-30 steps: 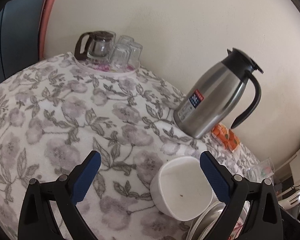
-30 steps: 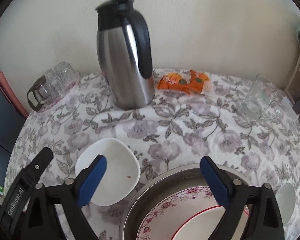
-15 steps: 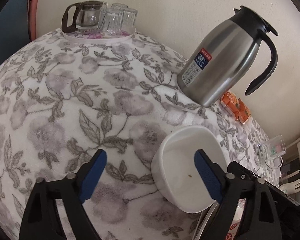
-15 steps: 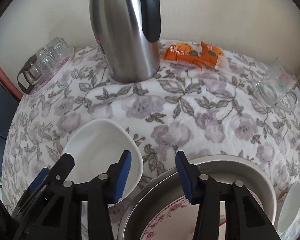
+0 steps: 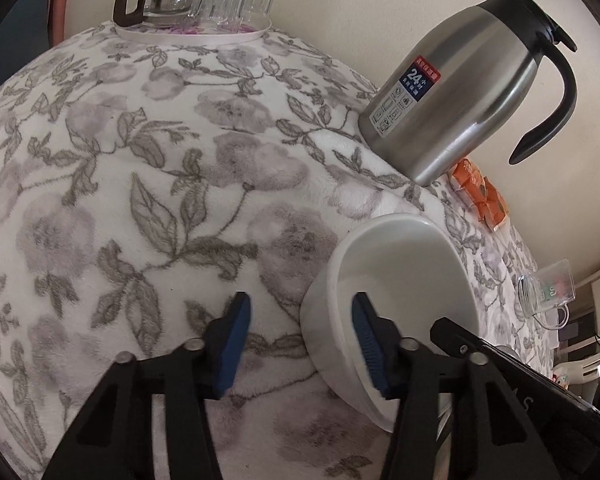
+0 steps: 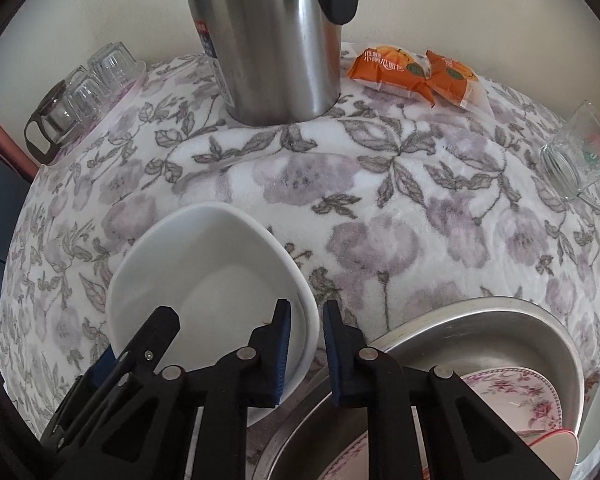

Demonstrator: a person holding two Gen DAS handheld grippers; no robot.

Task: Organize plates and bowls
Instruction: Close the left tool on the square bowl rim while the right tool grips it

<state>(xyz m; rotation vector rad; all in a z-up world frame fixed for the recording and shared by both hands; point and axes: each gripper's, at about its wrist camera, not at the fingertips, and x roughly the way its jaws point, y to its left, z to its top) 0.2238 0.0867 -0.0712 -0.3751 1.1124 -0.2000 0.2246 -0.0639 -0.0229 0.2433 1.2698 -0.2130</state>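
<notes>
Now both claws (image 5: 300,340) (image 6: 305,354) narrower astride bowl (image 6: 208,276) rim

I'm reading a red and blue label on the steel thermos jug (image 5: 456,100) showing "24" with small Chinese characters too fine to make out. I'm also seeing Chinese print on the orange snack packets (image 6: 416,70), blurred. The glass mug (image 6: 580,156) is carrying an illegible green-red mark.

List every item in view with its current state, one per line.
White bowl: upright, both grippers straddling its rim.
Left gripper: open.
Right gripper: nearly closed.
Thermos: upright, lid closed.
Metal basin: holds plates.
Glass mug: empty.
Snack packets: sealed.
</notes>
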